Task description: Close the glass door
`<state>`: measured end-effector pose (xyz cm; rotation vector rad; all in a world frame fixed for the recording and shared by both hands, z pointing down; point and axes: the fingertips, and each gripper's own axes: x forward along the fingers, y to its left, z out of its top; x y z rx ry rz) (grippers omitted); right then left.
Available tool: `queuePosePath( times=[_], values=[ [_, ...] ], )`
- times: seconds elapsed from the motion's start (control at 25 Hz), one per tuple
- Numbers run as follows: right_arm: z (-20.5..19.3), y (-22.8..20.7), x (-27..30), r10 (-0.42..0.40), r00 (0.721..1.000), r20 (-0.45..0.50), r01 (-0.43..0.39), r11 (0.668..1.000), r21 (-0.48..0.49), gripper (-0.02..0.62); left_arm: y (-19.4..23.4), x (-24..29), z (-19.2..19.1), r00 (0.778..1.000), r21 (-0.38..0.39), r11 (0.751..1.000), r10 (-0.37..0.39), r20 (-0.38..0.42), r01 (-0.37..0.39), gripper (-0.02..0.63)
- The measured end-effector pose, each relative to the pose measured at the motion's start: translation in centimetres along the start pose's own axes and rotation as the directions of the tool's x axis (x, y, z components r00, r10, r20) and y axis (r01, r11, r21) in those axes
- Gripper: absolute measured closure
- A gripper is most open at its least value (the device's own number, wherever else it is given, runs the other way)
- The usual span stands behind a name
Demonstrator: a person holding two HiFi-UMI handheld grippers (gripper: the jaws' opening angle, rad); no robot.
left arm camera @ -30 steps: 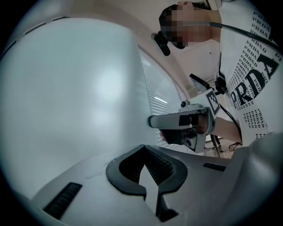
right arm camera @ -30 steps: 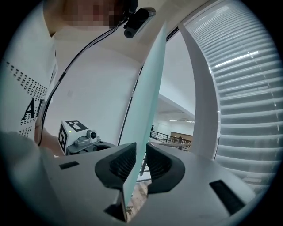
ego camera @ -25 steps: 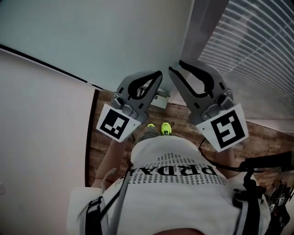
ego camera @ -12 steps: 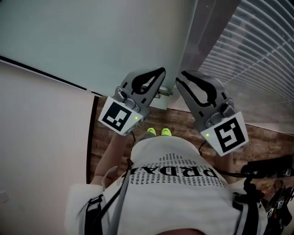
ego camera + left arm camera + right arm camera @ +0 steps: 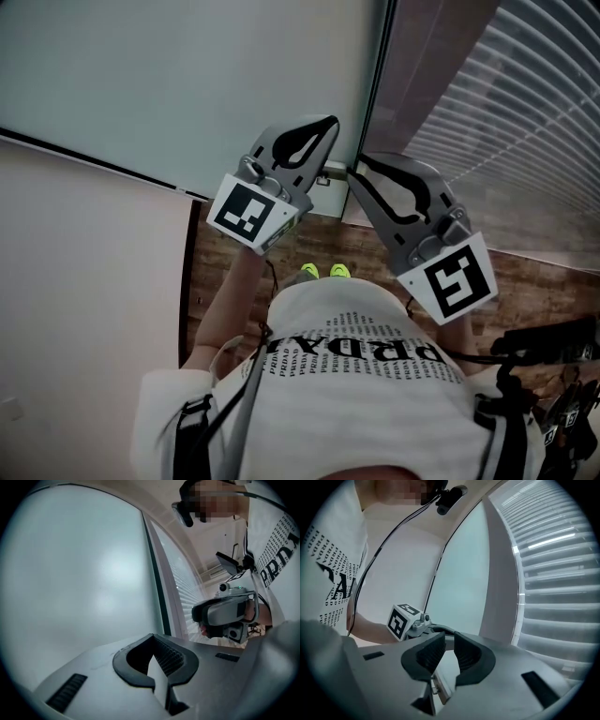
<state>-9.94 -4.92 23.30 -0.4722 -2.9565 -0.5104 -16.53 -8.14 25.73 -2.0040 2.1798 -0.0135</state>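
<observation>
Your left gripper (image 5: 326, 122) was clenched tip to tip on nothing. Your right gripper (image 5: 354, 167) was likewise drawn in, a thin slit between its pads, empty. Both were raised side by side, tips near a small metal fitting (image 5: 328, 174) low on the door's edge. Whether either touched it was unclear from your head view.

Just beyond stood the glass door (image 5: 187, 75), a frosted pane filling the upper left, its dark vertical edge (image 5: 376, 84) beside a grey post (image 5: 422, 66). A slatted blind (image 5: 534, 103) lay farther right.

The door looked heavy, rigid and slick-faced, liable to chip if knocked. The best hold looked to be the edge or the fitting, pressed with flat closed jaws, not a pinch on bare glass.
</observation>
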Motion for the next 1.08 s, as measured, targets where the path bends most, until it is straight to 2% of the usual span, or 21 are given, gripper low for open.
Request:
queuePosePath(
  times=[0.16, 0.36, 0.44, 0.6, 0.68, 0.76, 0.84, 0.92, 0.96, 1.08],
  values=[
    [0.8, -0.5, -0.3, -0.021, 0.999, -0.026, 0.021, 1.000, -0.010, 0.583, 0.2, 0.3, 1.1, 1.000, -0.004, 1.000, 0.003, 0.003, -0.003, 0.606],
    [3.8, 0.2, 0.6, 0.044, 0.996, 0.073, -0.047, 0.998, 0.036, 0.586, 1.4, -2.2, 4.0, 0.993, 0.061, 0.995, 0.080, -0.081, -0.075, 0.606],
    [4.2, -0.1, 0.5, 0.038, 0.997, 0.073, -0.039, 0.999, 0.017, 0.586, 1.3, -2.0, 4.5, 0.994, 0.058, 0.995, 0.089, -0.060, -0.086, 0.606],
    [3.3, 0.2, -0.4, 0.002, 1.000, 0.012, -0.001, 1.000, -0.019, 0.595, -0.1, -1.6, 3.8, 0.999, 0.009, 0.999, 0.051, -0.003, -0.051, 0.606],
    [3.5, 0.8, 0.0, 0.065, 0.997, 0.029, -0.063, 0.996, -0.057, 0.595, 0.4, -2.7, 4.0, 0.993, 0.027, 0.993, 0.118, 0.013, -0.118, 0.606],
    [4.2, 1.4, 0.8, 0.167, 0.984, 0.066, -0.160, 0.982, -0.098, 0.595, 1.3, -4.3, 4.8, 0.974, 0.058, 0.972, 0.226, 0.020, -0.227, 0.606],
    [4.9, 1.9, 0.8, 0.215, 0.973, 0.085, -0.205, 0.973, -0.104, 0.595, 1.4, -5.2, 5.5, 0.963, 0.069, 0.961, 0.269, 0.010, -0.270, 0.606],
    [5.1, 2.1, 0.1, 0.193, 0.978, 0.080, -0.187, 0.980, -0.068, 0.595, 0.6, -5.1, 5.8, 0.971, 0.057, 0.970, 0.238, -0.014, -0.237, 0.606],
    [5.2, 2.1, -0.5, 0.155, 0.986, 0.067, -0.153, 0.987, -0.038, 0.595, -0.1, -4.7, 5.9, 0.981, 0.047, 0.981, 0.192, -0.032, -0.190, 0.606],
    [5.3, 1.7, -2.3, 0.004, 1.000, 0.020, -0.005, 0.998, 0.055, 0.595, -2.7, -3.0, 6.1, 0.997, 0.002, 1.000, -0.006, -0.080, 0.006, 0.606]
  ],
)
